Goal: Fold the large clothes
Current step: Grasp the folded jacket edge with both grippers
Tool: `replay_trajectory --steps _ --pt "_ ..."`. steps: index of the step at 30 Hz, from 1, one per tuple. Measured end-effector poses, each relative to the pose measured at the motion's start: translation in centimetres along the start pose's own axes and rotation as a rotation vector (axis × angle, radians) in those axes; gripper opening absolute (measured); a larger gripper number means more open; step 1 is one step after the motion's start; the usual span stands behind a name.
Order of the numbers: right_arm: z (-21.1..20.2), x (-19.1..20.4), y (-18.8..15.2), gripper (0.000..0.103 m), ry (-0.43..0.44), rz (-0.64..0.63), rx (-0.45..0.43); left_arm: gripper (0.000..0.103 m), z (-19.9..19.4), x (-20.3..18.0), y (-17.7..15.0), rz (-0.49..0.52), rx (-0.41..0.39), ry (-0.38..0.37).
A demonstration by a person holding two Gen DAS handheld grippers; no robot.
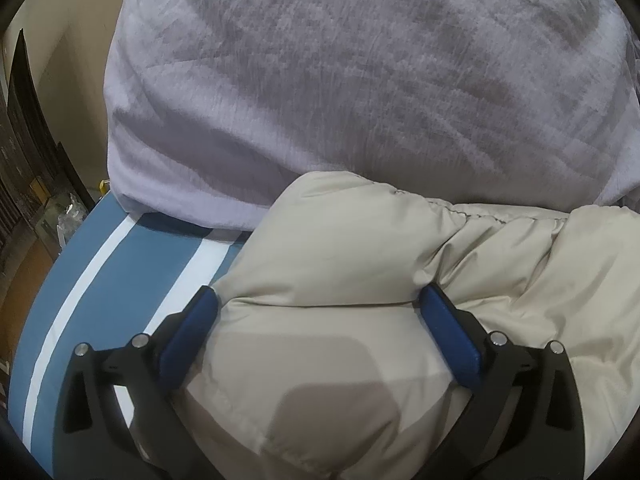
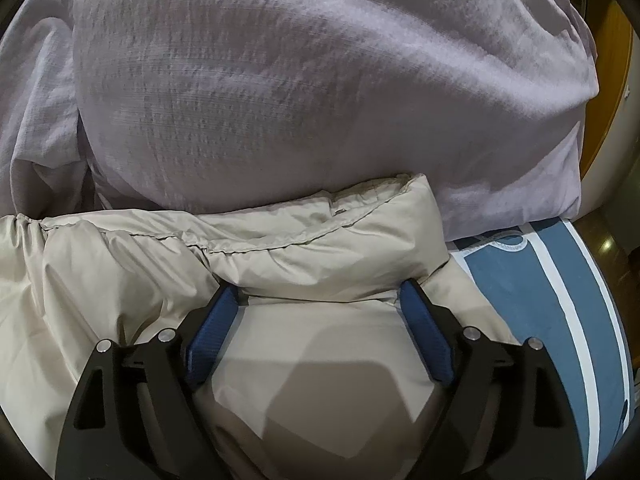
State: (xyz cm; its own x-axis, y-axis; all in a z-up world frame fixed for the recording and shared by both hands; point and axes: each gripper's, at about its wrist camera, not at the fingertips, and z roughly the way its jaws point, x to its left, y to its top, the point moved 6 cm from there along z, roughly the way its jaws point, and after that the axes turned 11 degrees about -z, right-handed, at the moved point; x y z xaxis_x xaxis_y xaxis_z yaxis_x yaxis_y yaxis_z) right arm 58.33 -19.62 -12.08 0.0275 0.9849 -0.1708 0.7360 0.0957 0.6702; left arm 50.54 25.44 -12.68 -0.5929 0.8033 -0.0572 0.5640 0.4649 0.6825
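Observation:
A beige puffer jacket (image 1: 360, 248) lies on a blue and white striped bed sheet (image 1: 120, 276). In the left wrist view my left gripper (image 1: 318, 300) is open, its blue pads (image 1: 192, 328) spread wide over the jacket's left end, pressing on or just above the padding. In the right wrist view the jacket (image 2: 120, 272) fills the lower half, with a gathered seam and a snap button near its top edge. My right gripper (image 2: 320, 292) is open, its pads (image 2: 426, 340) straddling the jacket's right end.
A large lilac duvet (image 1: 360, 80) is bunched behind the jacket and also shows in the right wrist view (image 2: 320, 80). The bed's left edge meets a dark cabinet (image 1: 24, 140). Striped sheet (image 2: 540, 300) and wooden furniture (image 2: 612, 60) lie to the right.

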Motion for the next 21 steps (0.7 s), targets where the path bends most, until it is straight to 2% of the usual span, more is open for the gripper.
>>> replay_trajectory --steps 13,21 --pt "-0.21 -0.01 0.03 0.086 0.001 0.007 -0.009 0.101 0.42 0.05 -0.05 -0.01 0.013 -0.011" --pt "-0.27 -0.15 -0.02 0.086 0.009 0.016 -0.015 0.101 0.39 0.28 -0.1 -0.012 0.006 0.012"
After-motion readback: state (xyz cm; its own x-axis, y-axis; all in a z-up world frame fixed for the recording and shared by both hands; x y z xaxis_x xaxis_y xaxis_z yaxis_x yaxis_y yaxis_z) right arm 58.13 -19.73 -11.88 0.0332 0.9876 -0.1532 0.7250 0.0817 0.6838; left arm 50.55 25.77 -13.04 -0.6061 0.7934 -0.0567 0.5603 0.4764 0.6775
